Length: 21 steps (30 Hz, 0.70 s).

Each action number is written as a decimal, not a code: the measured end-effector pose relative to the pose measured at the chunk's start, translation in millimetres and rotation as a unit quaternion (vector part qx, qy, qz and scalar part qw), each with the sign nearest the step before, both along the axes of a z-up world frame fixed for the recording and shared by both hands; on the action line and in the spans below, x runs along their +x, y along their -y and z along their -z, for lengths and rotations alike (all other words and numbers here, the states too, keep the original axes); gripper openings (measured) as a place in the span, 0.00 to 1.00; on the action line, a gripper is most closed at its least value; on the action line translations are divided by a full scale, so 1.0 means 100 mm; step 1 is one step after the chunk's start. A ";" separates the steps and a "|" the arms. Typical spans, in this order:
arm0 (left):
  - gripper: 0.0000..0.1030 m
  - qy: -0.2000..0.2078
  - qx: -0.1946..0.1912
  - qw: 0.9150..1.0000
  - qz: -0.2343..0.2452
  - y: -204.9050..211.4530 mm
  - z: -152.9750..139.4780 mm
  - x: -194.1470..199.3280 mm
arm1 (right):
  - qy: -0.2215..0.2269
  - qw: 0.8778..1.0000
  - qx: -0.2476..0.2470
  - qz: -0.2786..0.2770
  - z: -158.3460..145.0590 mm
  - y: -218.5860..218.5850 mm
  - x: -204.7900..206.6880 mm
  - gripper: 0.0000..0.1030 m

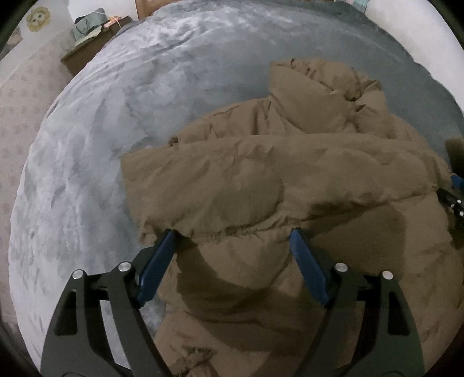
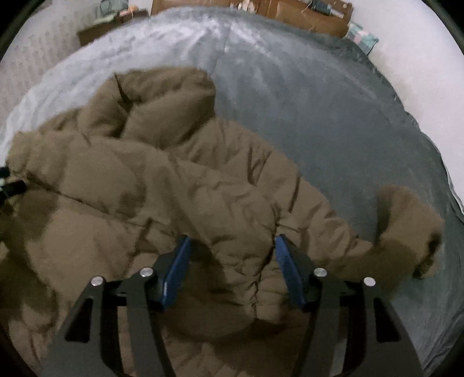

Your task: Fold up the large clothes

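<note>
A big brown puffer jacket [image 1: 261, 179] lies crumpled on a grey blanket [image 1: 101, 130] that covers a bed. Its hood [image 1: 313, 95] points to the far side. My left gripper [image 1: 233, 235] stands open over the jacket's near left part, blue pads wide apart and a puffy fold under them. In the right wrist view the same jacket [image 2: 145, 188] fills the left half, and one sleeve [image 2: 406, 232] sticks out to the right with its cuff raised. My right gripper [image 2: 232, 240] is open, with a ridge of the jacket between its fingers and the pads clear of it.
A dark bedside cabinet [image 1: 87, 49] with green items on top stands at the far left. A wooden headboard [image 2: 290, 14] runs along the far end. Bare blanket [image 2: 333, 116] stretches beyond and right of the jacket. The bed's left edge [image 1: 17, 203] drops off near a patterned surface.
</note>
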State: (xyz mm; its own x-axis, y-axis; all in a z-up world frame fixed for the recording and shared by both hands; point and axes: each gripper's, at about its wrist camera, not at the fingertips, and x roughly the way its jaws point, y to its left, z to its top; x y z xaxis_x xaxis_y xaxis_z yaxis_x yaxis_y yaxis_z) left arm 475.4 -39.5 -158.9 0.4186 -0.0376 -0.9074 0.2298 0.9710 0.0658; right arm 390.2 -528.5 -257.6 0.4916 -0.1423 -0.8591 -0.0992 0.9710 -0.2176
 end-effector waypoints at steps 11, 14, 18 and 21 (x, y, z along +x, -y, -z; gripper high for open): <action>0.80 -0.013 0.009 1.000 -0.005 -0.03 0.06 0.06 | -0.001 0.999 0.042 0.006 -0.05 0.18 -0.03 0.61; 0.85 -0.001 -0.003 1.000 0.001 0.00 -0.08 -0.01 | 0.040 0.997 0.060 0.016 -0.35 0.28 -0.14 0.77; 0.93 0.032 -0.011 0.999 0.015 0.13 -0.34 -0.12 | 0.111 0.992 0.057 0.025 -0.95 0.54 -0.42 0.89; 0.96 0.048 -0.017 0.998 0.029 0.24 -0.45 -0.18 | 0.160 0.985 0.035 0.060 -1.31 0.86 -0.56 0.98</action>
